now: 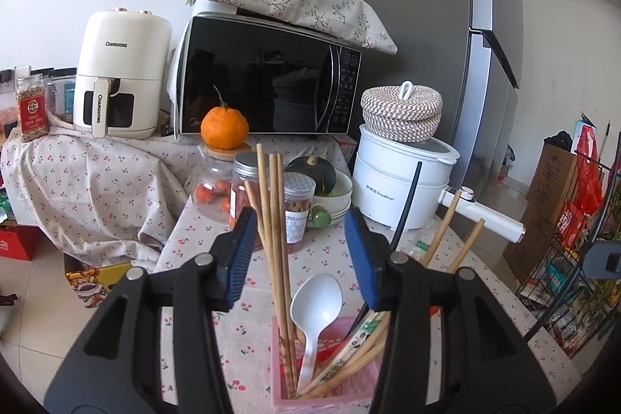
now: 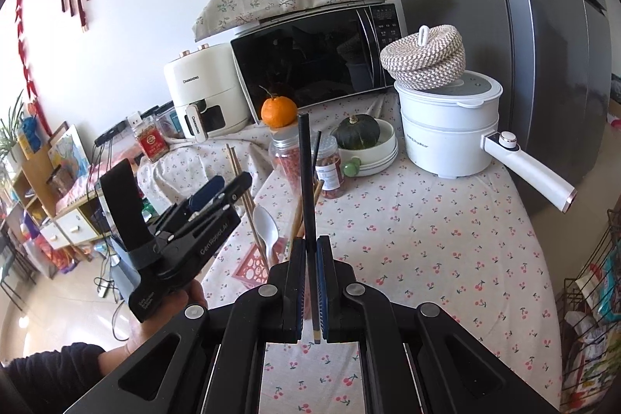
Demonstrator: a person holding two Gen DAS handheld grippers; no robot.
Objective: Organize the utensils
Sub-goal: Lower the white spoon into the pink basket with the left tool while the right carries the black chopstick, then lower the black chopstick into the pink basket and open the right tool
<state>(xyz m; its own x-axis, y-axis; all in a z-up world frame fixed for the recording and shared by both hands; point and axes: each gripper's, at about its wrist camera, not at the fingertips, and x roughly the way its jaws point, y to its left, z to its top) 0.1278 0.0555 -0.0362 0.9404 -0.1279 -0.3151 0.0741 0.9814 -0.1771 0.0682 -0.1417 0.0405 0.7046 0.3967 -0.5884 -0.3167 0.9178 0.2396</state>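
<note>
A pink holder point(image 1: 280, 375) stands on the cherry-print tablecloth, right under my left gripper point(image 1: 300, 231). Several wooden chopsticks point(image 1: 271, 220) stand upright in it beside a white spoon point(image 1: 316, 301) and printed chopsticks point(image 1: 357, 348). The left jaws stand apart around the upright bundle; the sticks are close to the left pad point(image 1: 240, 251) and clear of the right one. My right gripper point(image 2: 310, 239) is shut on a black chopstick point(image 2: 304, 173) that points up, just right of the holder point(image 2: 252, 266). The right wrist view also shows the left gripper point(image 2: 233, 185), held by a hand point(image 2: 190, 293).
Behind the holder stand jars point(image 1: 297, 208), one topped with an orange point(image 1: 224, 129), and a pumpkin in a bowl point(image 1: 314, 173). A white electric pot point(image 1: 399, 189) with a long handle carries a woven basket. Microwave point(image 1: 264, 76), air fryer point(image 1: 120, 72) and fridge are behind; a wire rack point(image 1: 574, 278) stands right.
</note>
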